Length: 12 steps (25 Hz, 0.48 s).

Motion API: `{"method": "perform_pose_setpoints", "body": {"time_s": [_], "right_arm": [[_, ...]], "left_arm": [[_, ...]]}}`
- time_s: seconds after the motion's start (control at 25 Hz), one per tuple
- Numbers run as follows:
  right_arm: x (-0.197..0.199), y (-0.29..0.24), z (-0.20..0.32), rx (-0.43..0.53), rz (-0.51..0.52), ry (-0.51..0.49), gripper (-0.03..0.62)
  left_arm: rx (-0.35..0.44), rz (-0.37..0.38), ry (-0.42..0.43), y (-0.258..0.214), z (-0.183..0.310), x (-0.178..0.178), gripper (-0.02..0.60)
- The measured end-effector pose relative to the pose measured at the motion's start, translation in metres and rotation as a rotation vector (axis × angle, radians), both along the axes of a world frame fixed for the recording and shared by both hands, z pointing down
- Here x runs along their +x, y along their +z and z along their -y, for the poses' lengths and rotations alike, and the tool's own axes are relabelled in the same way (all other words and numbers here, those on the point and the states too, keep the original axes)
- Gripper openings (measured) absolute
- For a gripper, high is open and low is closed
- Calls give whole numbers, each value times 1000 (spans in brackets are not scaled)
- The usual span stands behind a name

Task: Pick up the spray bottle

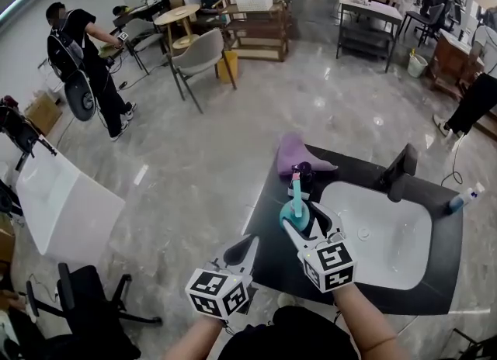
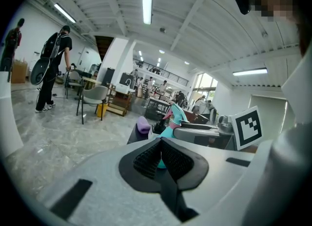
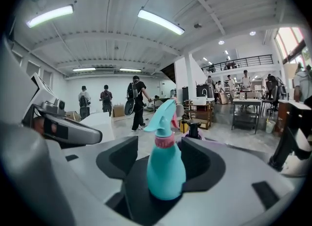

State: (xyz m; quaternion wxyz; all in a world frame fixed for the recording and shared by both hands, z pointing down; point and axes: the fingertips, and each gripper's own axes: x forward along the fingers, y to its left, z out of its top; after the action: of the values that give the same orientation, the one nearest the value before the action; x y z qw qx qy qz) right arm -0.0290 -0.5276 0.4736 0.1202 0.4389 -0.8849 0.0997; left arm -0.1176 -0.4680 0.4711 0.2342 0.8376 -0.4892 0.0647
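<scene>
The teal spray bottle [image 1: 295, 209] with a pink collar stands upright on the black counter [image 1: 435, 195], at the left rim of the white sink [image 1: 404, 230]. My right gripper [image 1: 304, 217] is open, and the bottle [image 3: 165, 166] stands between its two pads, with a gap showing on the left side. My left gripper [image 1: 250, 242] is shut and holds nothing; it sits lower left of the bottle, off the counter's left edge. In the left gripper view the bottle [image 2: 171, 120] shows just beyond my left gripper's [image 2: 161, 142] tips.
A purple cloth [image 1: 295, 153] and a dark pump bottle [image 1: 303, 172] lie behind the spray bottle. A black faucet [image 1: 400, 171] and a small white bottle [image 1: 464, 197] are at the sink's far side. A white table [image 1: 62, 203] and an office chair [image 1: 85, 304] stand at left.
</scene>
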Motion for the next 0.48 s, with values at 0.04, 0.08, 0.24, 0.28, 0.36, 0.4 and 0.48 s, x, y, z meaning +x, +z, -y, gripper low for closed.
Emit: {"method": "perform_pose_setpoints", "body": {"time_s": [0.04, 0.08, 0.24, 0.28, 0.36, 0.4, 0.48], "right_arm": [[-1, 1, 4, 8, -10, 4, 243], [-1, 2, 8, 12, -16, 6, 248], [-4, 6, 21, 15, -19, 8, 253], [-5, 7, 24, 17, -23, 8, 253], [-8, 8, 30, 24, -32, 7, 253], [-9, 10, 33, 26, -36, 7, 253], [-12, 12, 38, 31, -51, 8, 253]], "left_arm": [[-3, 2, -3, 2, 2, -1, 6], [-6, 3, -6, 3, 5, -1, 6], [-13, 6, -9, 9, 13, -1, 6], [-15, 6, -8, 10, 15, 0, 6], [-18, 5, -5, 12, 19, 2, 6], [-20, 4, -4, 14, 21, 3, 6], [-23, 4, -1, 17, 25, 4, 6]]}}
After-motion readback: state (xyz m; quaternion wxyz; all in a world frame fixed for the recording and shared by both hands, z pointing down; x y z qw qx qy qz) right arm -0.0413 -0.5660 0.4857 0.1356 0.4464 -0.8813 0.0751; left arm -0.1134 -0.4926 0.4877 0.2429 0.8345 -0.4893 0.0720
